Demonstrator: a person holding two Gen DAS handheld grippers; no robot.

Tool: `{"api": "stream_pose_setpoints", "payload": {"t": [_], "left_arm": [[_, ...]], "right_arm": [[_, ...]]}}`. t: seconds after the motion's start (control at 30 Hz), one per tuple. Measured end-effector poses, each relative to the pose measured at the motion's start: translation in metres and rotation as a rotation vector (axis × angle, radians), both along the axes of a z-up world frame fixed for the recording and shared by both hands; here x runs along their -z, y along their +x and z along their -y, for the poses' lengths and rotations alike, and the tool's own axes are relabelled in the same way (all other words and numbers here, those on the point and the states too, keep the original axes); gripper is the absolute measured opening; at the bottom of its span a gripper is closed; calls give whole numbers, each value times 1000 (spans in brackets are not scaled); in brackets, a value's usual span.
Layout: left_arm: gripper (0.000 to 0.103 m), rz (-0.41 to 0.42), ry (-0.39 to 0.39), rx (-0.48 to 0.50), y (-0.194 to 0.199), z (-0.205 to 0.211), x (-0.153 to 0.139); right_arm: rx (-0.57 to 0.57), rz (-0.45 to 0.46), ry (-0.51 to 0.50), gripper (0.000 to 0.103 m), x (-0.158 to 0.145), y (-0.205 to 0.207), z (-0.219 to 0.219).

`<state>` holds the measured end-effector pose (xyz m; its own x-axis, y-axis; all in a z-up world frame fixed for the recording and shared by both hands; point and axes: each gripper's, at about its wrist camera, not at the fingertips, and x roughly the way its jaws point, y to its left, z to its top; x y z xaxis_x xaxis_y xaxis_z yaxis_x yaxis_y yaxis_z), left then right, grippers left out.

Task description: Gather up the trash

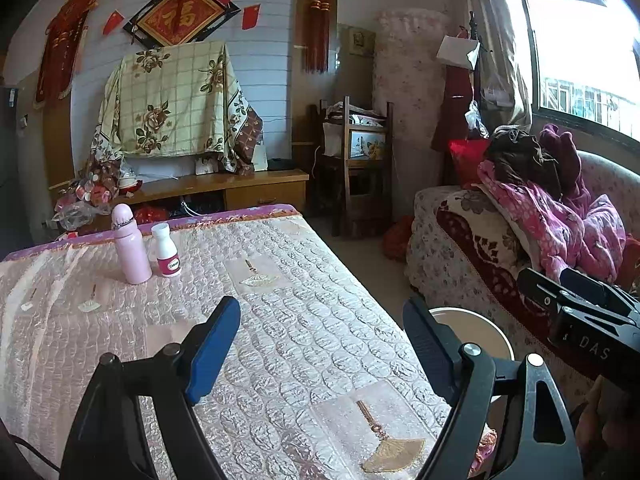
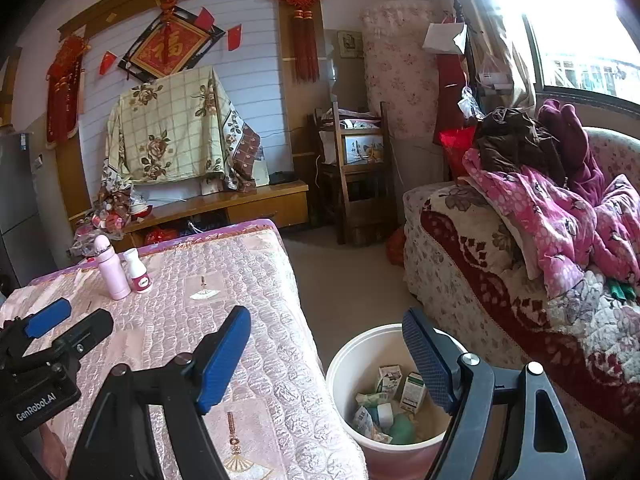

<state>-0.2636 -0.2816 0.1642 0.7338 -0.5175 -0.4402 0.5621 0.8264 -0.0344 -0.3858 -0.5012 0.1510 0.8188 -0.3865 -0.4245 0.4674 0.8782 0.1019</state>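
The left gripper (image 1: 322, 344) hangs over the near part of a table covered in a pink quilted cloth (image 1: 280, 288), its blue-padded jaws spread wide with only cloth between them. Well ahead of it and to its left, near the table's far edge, a pink bottle (image 1: 130, 246) stands upright with a small white bottle (image 1: 166, 252) just beside it on the right; whether the two touch cannot be told. Past the left gripper's right finger, off the table's edge, the rim of a white bucket (image 1: 486, 328) shows.

The right gripper (image 2: 326, 356) is held over the table's right edge, jaws likewise wide apart and empty. Its left finger lies over the cloth, while its right finger reaches above the white bucket (image 2: 344, 364), which stands on the floor just below and between the fingers, between table and sofa (image 2: 480, 280). Inside the bucket lie small cartons (image 2: 412, 392), crumpled wrappers and a green piece (image 2: 402, 428). To this gripper's left, the left gripper (image 2: 68, 320) shows over the cloth. Far ahead to its left stand the same pink bottle (image 2: 112, 270) and white bottle (image 2: 138, 272). To its right, pink clothing (image 2: 560, 216) is heaped on the sofa.
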Motion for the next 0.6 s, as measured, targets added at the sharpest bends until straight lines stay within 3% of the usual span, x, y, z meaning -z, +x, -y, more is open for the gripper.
{"api": "stream_pose_setpoints", "payload": {"t": [0.6], "left_arm": [[84, -6, 13, 13, -2, 7, 1]], "right_arm": [[0, -15, 8, 81, 2, 1, 3]]}}
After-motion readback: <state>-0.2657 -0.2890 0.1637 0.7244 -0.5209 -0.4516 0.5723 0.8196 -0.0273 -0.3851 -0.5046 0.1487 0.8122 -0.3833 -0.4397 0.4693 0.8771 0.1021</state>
